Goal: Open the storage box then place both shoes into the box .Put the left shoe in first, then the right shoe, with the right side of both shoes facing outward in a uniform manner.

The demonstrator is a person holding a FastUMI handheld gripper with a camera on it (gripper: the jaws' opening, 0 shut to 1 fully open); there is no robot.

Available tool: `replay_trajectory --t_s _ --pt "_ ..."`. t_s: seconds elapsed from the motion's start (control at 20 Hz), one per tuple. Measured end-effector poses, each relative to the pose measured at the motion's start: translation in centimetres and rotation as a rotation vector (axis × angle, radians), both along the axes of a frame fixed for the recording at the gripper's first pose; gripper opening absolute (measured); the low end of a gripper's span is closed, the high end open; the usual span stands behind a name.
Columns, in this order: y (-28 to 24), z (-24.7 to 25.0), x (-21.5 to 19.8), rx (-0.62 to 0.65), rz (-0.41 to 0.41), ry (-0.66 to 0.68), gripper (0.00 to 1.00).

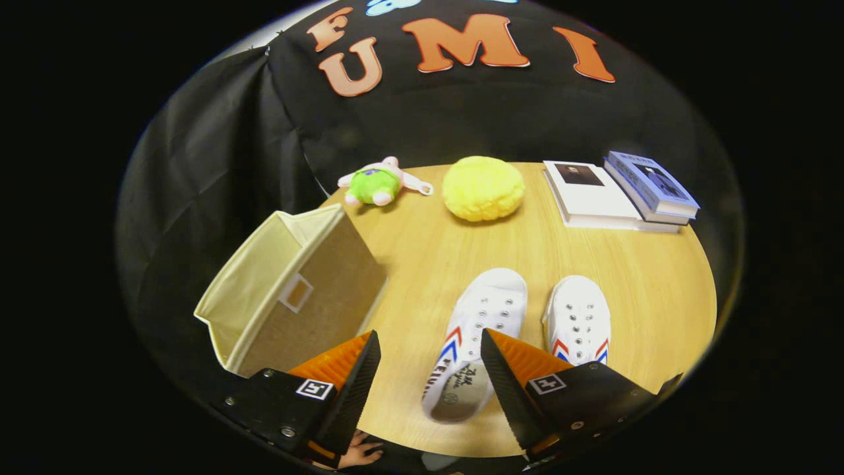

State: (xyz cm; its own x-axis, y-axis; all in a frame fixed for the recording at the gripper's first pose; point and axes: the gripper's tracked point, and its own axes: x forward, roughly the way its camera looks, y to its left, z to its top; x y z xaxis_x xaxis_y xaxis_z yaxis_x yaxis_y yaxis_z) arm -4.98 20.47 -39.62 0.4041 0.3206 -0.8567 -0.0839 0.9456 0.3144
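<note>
The fingers (430, 369) are spread wide and hold nothing, hanging above the near part of the round wooden surface (422, 264).

The left shoe (476, 330) lies on the surface with its toe pointing away and its heel end in the gap between the fingers, nearer the right one; its opening shows just inside that finger's tip. Neither finger touches it as far as can be told. The right shoe (579, 318) lies just beside the left shoe, on its right, parallel to it and apart by a narrow strip of wood; its heel end is hidden behind the right finger.

The box (290, 290) stands to the left of the left shoe, at the surface's edge. It is a beige fabric box, open at the top, with its pale lining showing and a small tab on the side that faces the shoes. Nothing can be seen inside it.

Well beyond the left shoe, at the far side of the surface, lies a yellow cushion (483, 188). Left of the cushion lies a plush toy (377, 183), green and pink. Right of the cushion lie two books (616, 191), the blue one partly resting on the white one.

A hand (359, 454) shows below the left finger.
</note>
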Motion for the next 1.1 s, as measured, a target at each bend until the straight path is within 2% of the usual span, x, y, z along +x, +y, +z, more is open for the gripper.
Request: replay_trajectory --t_s 0.2,0.4,0.55,0.75,0.95,1.0,1.05,1.1 --pt "-1.3 -3.5 -1.6 -0.051 0.001 0.090 0.90" --pt "-2.2 -6.3 -2.1 -0.055 -0.052 0.175 0.79" --pt "-2.1 -7.8 -2.0 -0.060 -0.065 0.204 0.62" --pt "-1.9 -8.3 -1.8 -0.049 -0.082 0.225 0.48" --pt "-2.6 -8.4 -1.9 -0.022 -0.116 0.229 0.19" --pt "-2.7 -8.2 -1.7 -0.011 -0.132 0.227 0.15" --pt "-2.4 -7.9 -1.3 -0.003 -0.143 0.219 0.07" --pt "-2.2 -7.2 -1.1 0.007 -0.136 0.218 0.05"
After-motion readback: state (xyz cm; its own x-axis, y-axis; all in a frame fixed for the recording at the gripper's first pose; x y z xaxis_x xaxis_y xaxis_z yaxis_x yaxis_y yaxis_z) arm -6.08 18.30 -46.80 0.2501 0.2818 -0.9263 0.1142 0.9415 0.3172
